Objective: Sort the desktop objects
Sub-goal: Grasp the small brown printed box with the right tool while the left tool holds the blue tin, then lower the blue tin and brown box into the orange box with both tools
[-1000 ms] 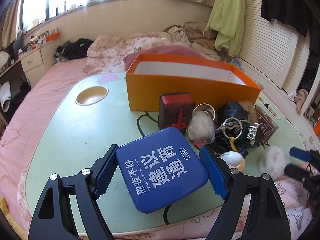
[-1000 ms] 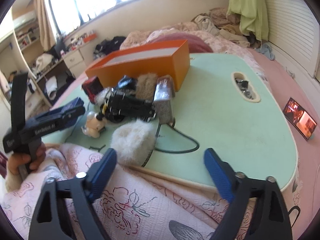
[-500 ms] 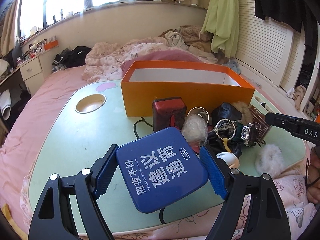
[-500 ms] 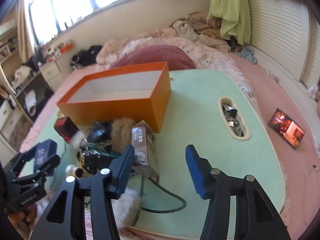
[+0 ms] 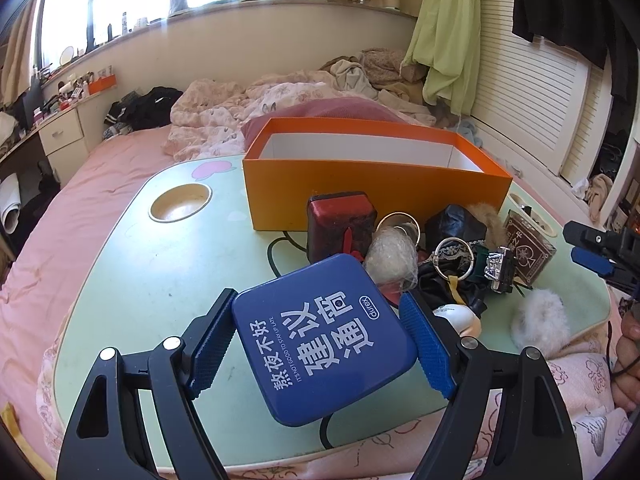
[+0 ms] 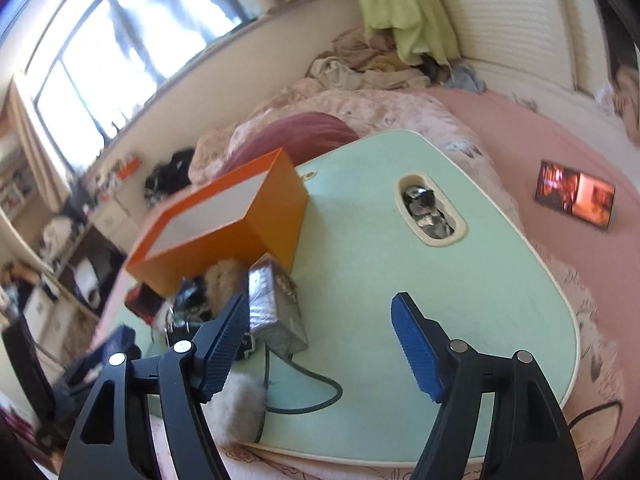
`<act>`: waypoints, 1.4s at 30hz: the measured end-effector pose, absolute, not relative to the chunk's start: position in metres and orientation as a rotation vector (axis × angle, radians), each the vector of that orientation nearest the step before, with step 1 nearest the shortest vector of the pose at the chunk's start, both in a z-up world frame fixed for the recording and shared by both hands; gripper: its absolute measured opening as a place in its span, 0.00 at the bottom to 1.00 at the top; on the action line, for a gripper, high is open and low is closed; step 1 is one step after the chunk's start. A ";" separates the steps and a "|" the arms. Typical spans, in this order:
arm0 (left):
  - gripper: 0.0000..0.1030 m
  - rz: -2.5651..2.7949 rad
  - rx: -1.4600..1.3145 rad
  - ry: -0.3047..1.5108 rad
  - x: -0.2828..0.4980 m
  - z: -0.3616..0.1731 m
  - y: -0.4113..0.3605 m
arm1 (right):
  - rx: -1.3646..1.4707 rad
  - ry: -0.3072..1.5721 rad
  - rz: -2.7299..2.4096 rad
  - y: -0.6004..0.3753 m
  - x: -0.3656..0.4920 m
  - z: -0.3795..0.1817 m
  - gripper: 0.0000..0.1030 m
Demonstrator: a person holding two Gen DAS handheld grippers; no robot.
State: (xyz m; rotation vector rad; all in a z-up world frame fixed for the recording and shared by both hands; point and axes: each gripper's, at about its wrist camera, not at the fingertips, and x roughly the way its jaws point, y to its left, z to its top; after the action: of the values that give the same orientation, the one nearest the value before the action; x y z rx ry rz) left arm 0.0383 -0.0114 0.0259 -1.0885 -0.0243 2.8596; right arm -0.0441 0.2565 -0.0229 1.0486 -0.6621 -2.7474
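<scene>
My left gripper (image 5: 320, 340) is shut on a flat blue tin (image 5: 324, 340) with white Chinese writing, held above the near edge of the pale green table (image 5: 152, 264). An open orange box (image 5: 372, 172) stands at the back, also in the right wrist view (image 6: 224, 224). A clutter pile lies in front of it: a red-black box (image 5: 340, 226), a card pack (image 5: 530, 250), key rings (image 5: 454, 258), a white fluff ball (image 5: 540, 320). My right gripper (image 6: 320, 348) is open and empty, above the table just right of the card pack (image 6: 274, 308).
A black cable (image 6: 312, 396) loops over the table near my right gripper. A round cup recess (image 5: 180, 202) sits at the table's left, an oval slot (image 6: 430, 210) with foil bits at its right. Pink bedding surrounds the table; a phone (image 6: 574, 196) lies on it.
My right gripper has swung up and forward over the table toward the card pack, jaws staying open. My left gripper still holds the blue tin, lifted slightly nearer the pile.
</scene>
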 end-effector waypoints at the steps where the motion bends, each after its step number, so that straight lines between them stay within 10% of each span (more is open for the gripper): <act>1: 0.79 2.859 -1.088 -0.021 0.038 0.026 -0.011 | 1.050 -0.674 -2.742 0.258 -0.045 -0.023 0.71; 11: 0.79 2.858 -1.085 -0.014 0.039 0.026 -0.011 | 1.146 -0.380 -2.729 0.216 -0.063 -0.020 0.71; 15: 0.79 2.851 -1.077 -0.048 0.039 0.027 -0.015 | 1.250 -0.326 -2.671 0.207 -0.072 -0.034 0.18; 35: 0.79 2.839 -0.997 -0.109 -0.093 0.110 -0.011 | 1.052 -0.228 -2.686 0.164 -0.166 0.039 0.18; 42: 0.79 2.733 -1.166 -0.337 -0.112 0.076 -0.032 | 1.108 -0.196 -2.728 0.159 -0.192 0.028 0.38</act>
State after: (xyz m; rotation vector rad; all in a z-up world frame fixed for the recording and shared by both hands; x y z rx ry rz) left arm -0.1121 -0.0320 0.0757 -1.1660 -0.3374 2.7330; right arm -0.1920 0.1591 0.0277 1.1082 -0.1961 -2.7279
